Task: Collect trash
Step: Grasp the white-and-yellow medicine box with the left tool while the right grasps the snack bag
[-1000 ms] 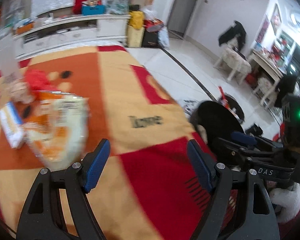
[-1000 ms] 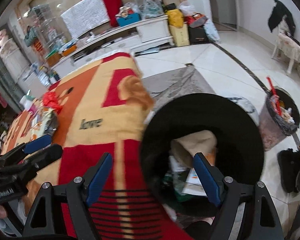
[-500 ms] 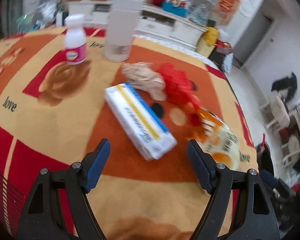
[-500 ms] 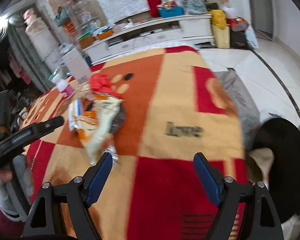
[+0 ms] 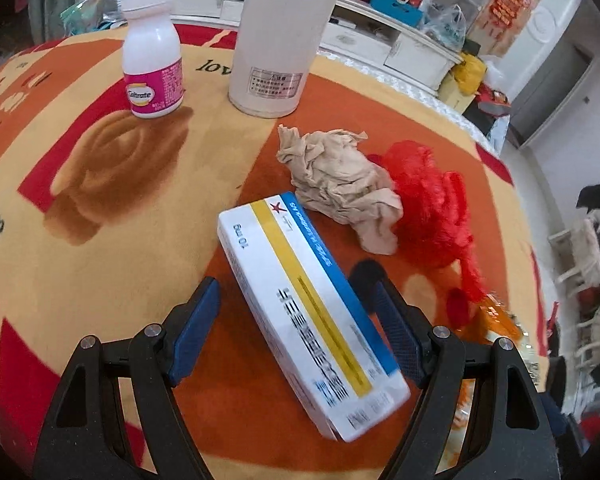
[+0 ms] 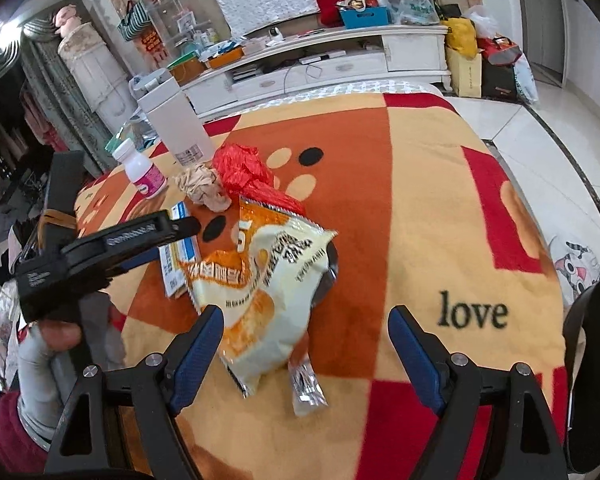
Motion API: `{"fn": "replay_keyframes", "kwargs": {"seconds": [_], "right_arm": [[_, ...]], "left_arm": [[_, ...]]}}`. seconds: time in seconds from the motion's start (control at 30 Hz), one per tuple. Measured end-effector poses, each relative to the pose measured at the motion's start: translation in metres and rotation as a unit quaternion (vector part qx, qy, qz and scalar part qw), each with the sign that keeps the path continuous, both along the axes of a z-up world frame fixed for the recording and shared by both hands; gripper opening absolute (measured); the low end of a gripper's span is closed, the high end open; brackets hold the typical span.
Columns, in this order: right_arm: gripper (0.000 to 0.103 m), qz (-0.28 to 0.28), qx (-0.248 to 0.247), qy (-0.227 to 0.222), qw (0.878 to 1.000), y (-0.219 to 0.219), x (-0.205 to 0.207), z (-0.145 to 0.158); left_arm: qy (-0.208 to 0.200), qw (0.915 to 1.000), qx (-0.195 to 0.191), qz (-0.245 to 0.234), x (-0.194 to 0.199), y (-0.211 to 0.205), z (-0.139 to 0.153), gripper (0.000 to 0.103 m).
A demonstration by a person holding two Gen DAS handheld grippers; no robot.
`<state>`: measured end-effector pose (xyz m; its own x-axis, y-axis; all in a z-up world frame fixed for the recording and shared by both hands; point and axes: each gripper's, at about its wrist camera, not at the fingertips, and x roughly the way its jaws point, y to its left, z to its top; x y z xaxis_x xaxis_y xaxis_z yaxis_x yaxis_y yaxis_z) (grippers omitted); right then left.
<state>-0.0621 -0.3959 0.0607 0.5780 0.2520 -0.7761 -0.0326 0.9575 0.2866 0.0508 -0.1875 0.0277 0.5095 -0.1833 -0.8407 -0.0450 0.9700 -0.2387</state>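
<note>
Left wrist view: the left tool (image 5: 296, 312) is spread wide, its blue pads either side of a white, blue and yellow carton (image 5: 308, 308) that lies flat on the desk; the right pad sits close beside the carton's blue edge, the left pad stands apart from it, and whether either pad touches cannot be told. Just beyond the carton lie a crumpled beige tissue (image 5: 340, 184) and, touching it, a red plastic bag (image 5: 432, 204). Toward the far edge stand a white pill bottle with a pink label (image 5: 154, 60) and a tall white canister (image 5: 280, 36). The desk is covered by an orange, red and cream blanket (image 5: 100, 200) printed with "love".

Right wrist view: the right tool (image 6: 306, 344) is also spread wide and holds nothing; it hangs over the near part of the blanket (image 6: 420, 200). An orange and white snack bag (image 6: 268, 280) lies between and ahead of its pads, with a small clear wrapper (image 6: 306, 384) at the bag's near end. The left tool (image 6: 112, 244) reaches in from the left over the carton (image 6: 178, 256). Behind the desk stands a long white cabinet (image 6: 340, 60) piled with clutter, on a pale tiled floor (image 6: 540, 128).
</note>
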Motion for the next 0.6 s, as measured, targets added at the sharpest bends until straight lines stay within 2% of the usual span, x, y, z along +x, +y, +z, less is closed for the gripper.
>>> {"fn": "replay_keyframes", "kwargs": {"seconds": [0.1, 0.23, 0.43, 0.6], "right_arm": [[0.084, -0.019, 0.006, 0.004, 1.0, 0.004, 0.013, -0.004], [0.085, -0.042, 0.026, 0.003, 0.999, 0.016, 0.033, -0.01], [0.085, -0.029, -0.001, 0.015, 0.999, 0.043, 0.051, -0.025], [0.085, -0.014, -0.023, 0.018, 0.999, 0.04, 0.048, -0.032]], "left_arm": [[-0.004, 0.9993, 0.015, -0.035, -0.001, 0.002, 0.0, 0.063], [0.012, 0.998, 0.002, -0.061, -0.008, 0.02, 0.003, 0.055], [0.018, 0.9962, 0.005, -0.085, -0.041, 0.039, 0.004, 0.053], [0.014, 0.995, -0.002, -0.099, -0.063, 0.041, 0.007, 0.053]]}}
